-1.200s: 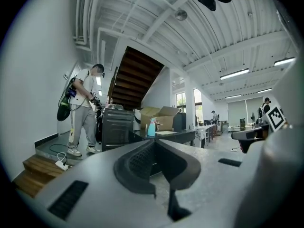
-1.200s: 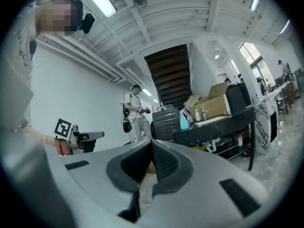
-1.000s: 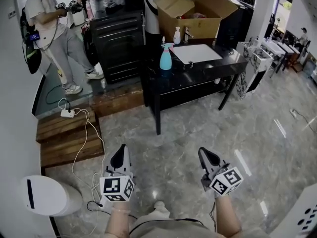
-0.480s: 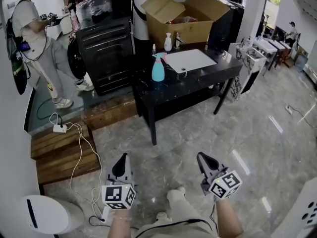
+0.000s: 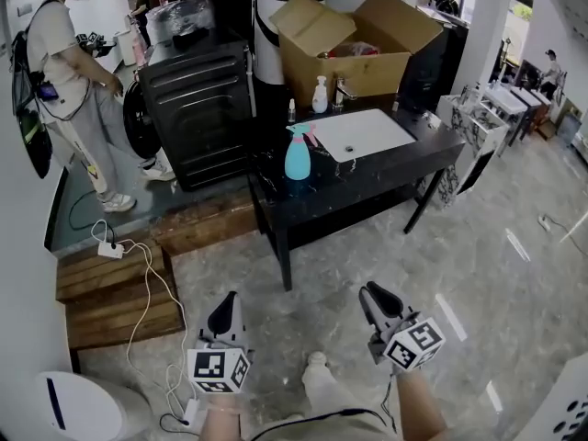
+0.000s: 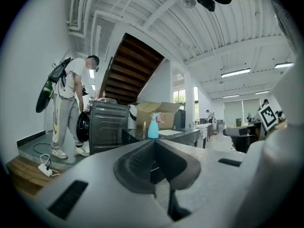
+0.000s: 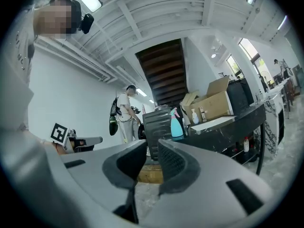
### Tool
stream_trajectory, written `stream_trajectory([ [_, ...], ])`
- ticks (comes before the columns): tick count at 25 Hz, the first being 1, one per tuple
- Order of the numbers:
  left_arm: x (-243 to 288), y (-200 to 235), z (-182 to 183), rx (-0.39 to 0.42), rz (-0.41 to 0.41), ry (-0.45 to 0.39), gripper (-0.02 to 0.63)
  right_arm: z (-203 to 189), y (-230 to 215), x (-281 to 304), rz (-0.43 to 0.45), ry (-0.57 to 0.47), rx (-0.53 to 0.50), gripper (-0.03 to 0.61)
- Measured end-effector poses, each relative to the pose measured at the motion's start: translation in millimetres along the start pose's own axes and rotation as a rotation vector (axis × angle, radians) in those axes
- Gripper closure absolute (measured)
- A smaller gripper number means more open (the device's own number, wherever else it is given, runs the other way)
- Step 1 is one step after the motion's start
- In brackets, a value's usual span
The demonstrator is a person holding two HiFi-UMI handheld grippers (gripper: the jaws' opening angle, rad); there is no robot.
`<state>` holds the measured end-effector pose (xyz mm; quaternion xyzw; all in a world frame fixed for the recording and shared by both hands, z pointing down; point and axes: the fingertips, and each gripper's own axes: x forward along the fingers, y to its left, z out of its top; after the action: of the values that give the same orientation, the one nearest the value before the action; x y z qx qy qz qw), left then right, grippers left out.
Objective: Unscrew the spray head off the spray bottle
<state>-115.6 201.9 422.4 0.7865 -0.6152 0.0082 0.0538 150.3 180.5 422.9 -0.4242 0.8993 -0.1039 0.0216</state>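
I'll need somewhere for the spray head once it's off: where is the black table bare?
Bare: the table at its front left corner, ahead of the spray bottle, and the front strip along the sink. Crowded: the back edge, by the pump bottle, faucet and box.

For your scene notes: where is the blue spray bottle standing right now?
The spray bottle stands upright on the black table, upper middle of the head view, just left of the white sink and in front of the cardboard box.

My grey, black-tipped left gripper, matching right gripper, white cubes with black square markers, beige trousers
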Motion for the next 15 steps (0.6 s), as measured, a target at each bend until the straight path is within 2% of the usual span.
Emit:
stream_trajectory([
  [4, 39, 5, 6, -0.001, 0.017, 0.001, 0.609, 8, -24, 34, 0.038, 0.009, 0.009, 0.480],
  [15, 141, 4, 13, -0.008, 0.029, -0.004, 0.609, 26, -96, 105, 0.093, 0.017, 0.015, 0.466],
])
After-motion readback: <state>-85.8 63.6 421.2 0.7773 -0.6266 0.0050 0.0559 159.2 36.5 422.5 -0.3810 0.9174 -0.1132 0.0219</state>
